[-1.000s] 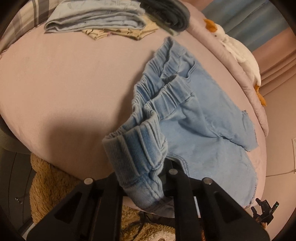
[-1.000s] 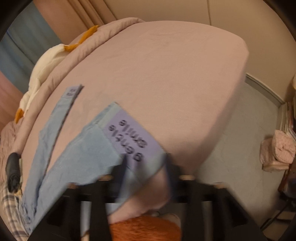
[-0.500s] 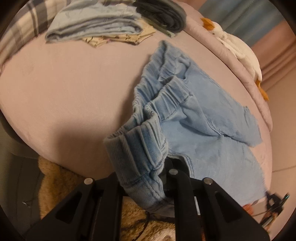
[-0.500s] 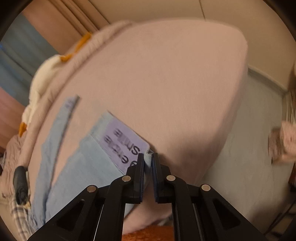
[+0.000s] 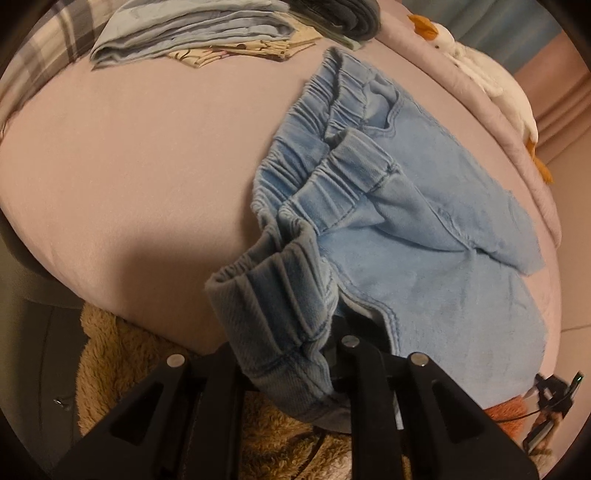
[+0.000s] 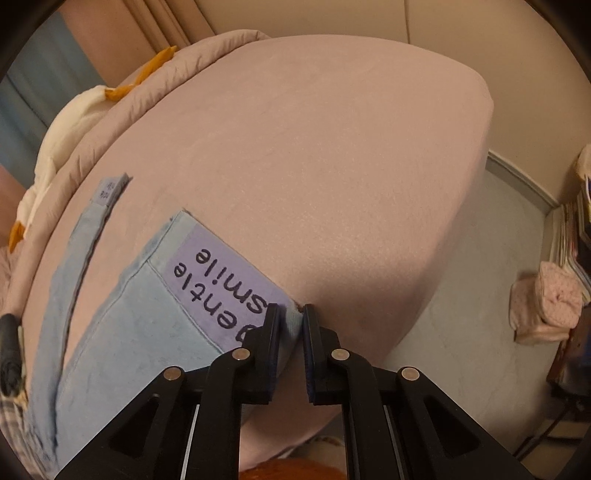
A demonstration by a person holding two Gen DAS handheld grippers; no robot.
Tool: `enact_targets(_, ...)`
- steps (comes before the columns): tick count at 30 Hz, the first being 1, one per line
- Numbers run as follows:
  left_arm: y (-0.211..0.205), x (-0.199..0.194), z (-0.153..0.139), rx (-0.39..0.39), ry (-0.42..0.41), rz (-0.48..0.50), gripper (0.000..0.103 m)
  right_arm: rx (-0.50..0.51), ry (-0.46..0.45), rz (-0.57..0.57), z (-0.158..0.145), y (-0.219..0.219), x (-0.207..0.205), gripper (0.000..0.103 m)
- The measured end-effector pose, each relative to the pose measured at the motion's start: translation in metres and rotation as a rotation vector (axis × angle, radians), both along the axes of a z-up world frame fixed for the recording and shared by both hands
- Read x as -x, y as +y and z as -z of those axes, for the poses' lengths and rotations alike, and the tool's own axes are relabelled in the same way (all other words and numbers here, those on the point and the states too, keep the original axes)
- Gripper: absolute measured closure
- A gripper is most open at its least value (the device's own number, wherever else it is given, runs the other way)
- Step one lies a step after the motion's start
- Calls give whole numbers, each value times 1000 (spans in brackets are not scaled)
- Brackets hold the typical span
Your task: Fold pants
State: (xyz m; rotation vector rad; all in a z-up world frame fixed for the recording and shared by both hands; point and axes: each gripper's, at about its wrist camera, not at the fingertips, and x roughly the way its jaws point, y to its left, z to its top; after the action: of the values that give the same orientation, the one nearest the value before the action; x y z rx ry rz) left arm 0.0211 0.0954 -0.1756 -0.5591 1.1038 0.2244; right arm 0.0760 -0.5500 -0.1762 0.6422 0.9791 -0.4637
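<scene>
Light blue denim shorts (image 5: 424, 236) lie spread on the pink bed (image 5: 129, 166). My left gripper (image 5: 295, 354) is shut on the elastic waistband (image 5: 273, 306) at the near bed edge, with the band bunched over its fingers. In the right wrist view the leg hem with a purple "gentle smile" patch (image 6: 221, 284) lies on the bed (image 6: 332, 147). My right gripper (image 6: 291, 325) is shut on the corner of that hem. The other leg (image 6: 85, 236) stretches away to the left.
Folded clothes (image 5: 192, 33) and a dark garment (image 5: 340, 14) are stacked at the far edge. A white plush goose (image 5: 491, 88) lies along the pink quilt. A tan fluffy rug (image 5: 122, 362) is below the bed. A pink bundle (image 6: 546, 306) sits on the floor.
My right gripper has closed onto the hem corner, steadied, and pulled it slightly toward the bed edge. The shorts lie a little flatter. My left gripper keeps its hold on the waistband.
</scene>
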Motion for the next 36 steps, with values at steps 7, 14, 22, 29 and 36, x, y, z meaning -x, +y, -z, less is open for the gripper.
enact_targets(7,1,1,0,25,-3,-22,86,0,-2,5,1,0,-2,95)
enact_targets(14,10,9,3,100,-10,-57,85,6,-9,10,3,2,-2,95)
enact_targets(22,9,12,2,106,-15,-69,85,18,19,11,1,3,-7,95)
enact_targets(29,8,16,1,105,-18,-78,84,7,11,11,2,1,-7,95)
enact_targets(36,11,17,2,137,-21,-91,82,3,2,7,3,1,-6,95)
